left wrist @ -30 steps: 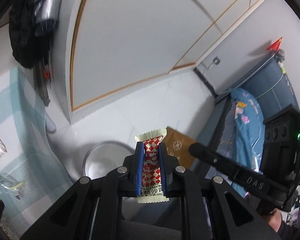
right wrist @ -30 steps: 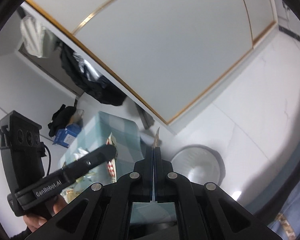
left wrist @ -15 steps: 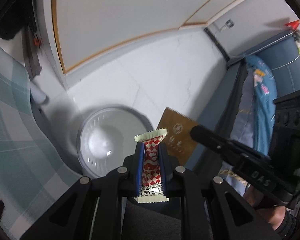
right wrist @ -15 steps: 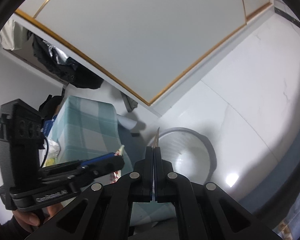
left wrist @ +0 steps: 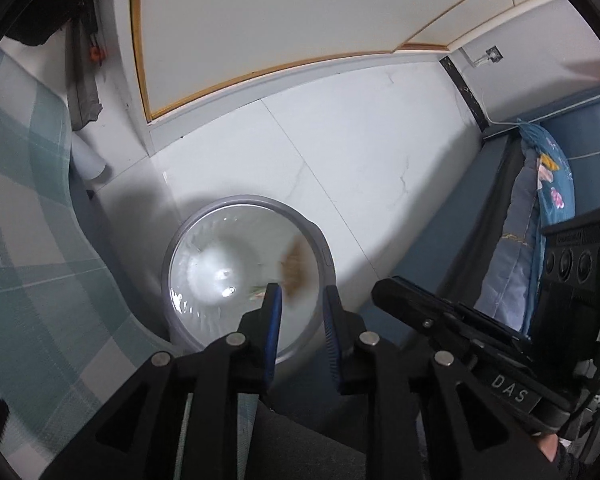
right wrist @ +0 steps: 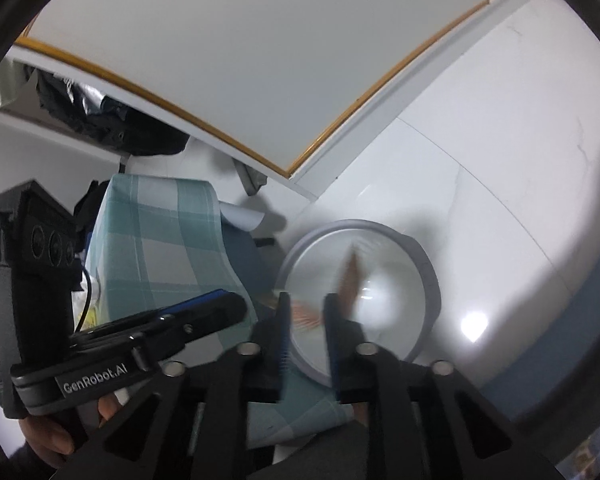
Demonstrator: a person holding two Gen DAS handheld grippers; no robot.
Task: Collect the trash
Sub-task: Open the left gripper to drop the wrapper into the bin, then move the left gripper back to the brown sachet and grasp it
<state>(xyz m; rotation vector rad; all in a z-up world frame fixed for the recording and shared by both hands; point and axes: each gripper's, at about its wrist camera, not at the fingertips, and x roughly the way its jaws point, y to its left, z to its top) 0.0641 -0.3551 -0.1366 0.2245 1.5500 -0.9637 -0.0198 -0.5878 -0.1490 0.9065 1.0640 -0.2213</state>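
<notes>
Over the bin [left wrist: 246, 280], we open both jaws: the left hand-held gripper [left wrist: 299, 295], clamped on a red-checked wrapper moments ago, stands apart and empty. The right hand-held gripper [right wrist: 305, 303] parts too, its brown wrapper [right wrist: 350, 276] falling blurred into the bin; both pieces look collected.

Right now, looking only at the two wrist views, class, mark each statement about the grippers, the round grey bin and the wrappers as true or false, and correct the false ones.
1. The round grey bin stands on a white tiled floor. True.
2. The left gripper clamps a red and white wrapper. False: its jaws are opening and nothing is between them.
3. A blurred brown wrapper shows inside the bin's rim. True.
4. The right gripper is shut tight. False: its jaws are opening, with a gap between the fingers.
5. A green checked cloth lies beside the bin. True.
6. The bin has a lid on. False: it is open at the top.
</notes>
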